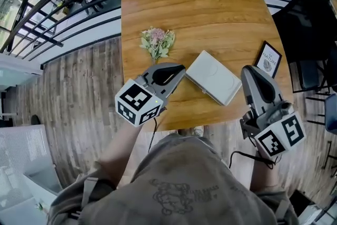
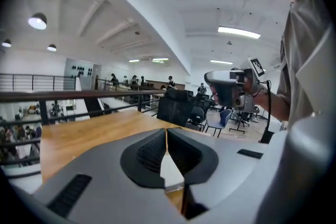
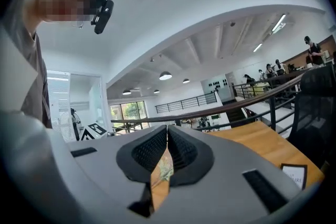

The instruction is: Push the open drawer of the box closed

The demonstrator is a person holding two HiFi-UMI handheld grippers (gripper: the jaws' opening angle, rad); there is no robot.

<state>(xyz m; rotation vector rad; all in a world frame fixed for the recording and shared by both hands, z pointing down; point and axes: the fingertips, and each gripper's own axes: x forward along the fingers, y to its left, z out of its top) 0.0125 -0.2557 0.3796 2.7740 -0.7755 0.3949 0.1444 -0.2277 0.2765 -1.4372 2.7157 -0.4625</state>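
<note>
On the wood-grain table (image 1: pixel 210 8), near its front edge: 1 flat white rectangular box (image 1: pixel 213 77), smooth with rounded corners. Its long axis runs diagonally from far-left to near-right. Can't tell the drawer's state. 2 grey grippers: left gripper (image 1: pixel 182 68) has its jaws pressed together, nothing between, tip just beside the box's left corner. Right gripper (image 1: pixel 248 71) is off the box's right corner, jaws also together and empty. 1 small pink-green bouquet (image 1: pixel 157 42) toward the left edge. 1 black-framed card (image 1: pixel 270 59) at the right edge.

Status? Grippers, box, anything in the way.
Both shut, empty. The left gripper tip at box left corner, right gripper beside it. Drawer state unclear. The flowers, framed card stand clear.
</note>
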